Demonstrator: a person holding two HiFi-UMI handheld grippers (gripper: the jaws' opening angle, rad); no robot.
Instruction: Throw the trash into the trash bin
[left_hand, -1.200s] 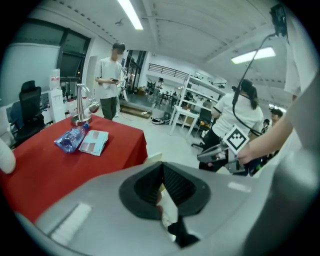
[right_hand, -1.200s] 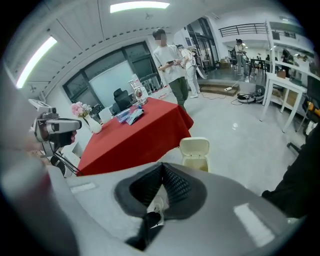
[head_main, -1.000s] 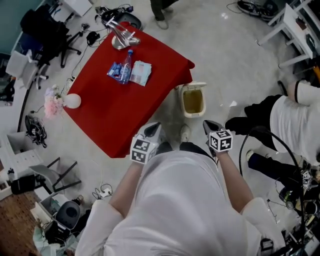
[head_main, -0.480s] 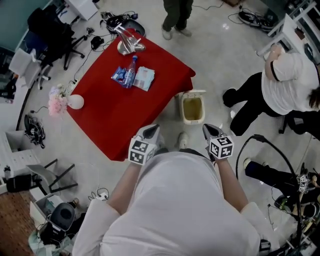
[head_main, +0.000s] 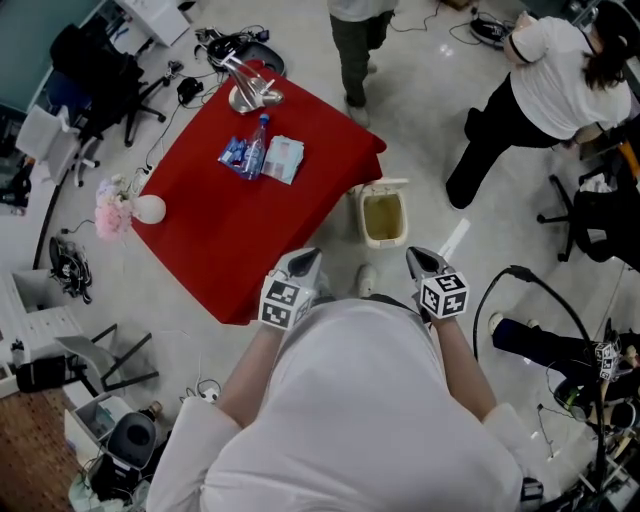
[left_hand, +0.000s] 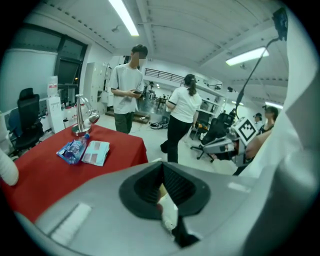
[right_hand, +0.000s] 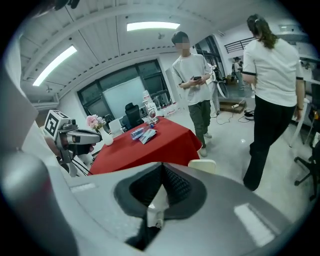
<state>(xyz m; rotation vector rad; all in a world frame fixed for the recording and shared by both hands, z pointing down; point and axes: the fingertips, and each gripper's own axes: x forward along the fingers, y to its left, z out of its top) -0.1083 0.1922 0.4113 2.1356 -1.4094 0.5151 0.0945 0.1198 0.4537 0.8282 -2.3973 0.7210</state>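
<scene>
Barely begun: the water bottle (head_main: 256, 140) and packets (head_main: 283, 158) lie on the red bench (head_main: 230, 240), the trash bin (head_main: 365, 218) seemingly empty, left gripper (head_main: 305, 262) and right gripper (head_main: 421, 260) fingers closed, holding nothing

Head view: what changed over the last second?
The bystander in a white shirt and black trousers walked from the right edge toward the top; the person in dark trousers stepped nearer the red-clothed table. The left gripper and right gripper stayed shut at the waist.
</scene>
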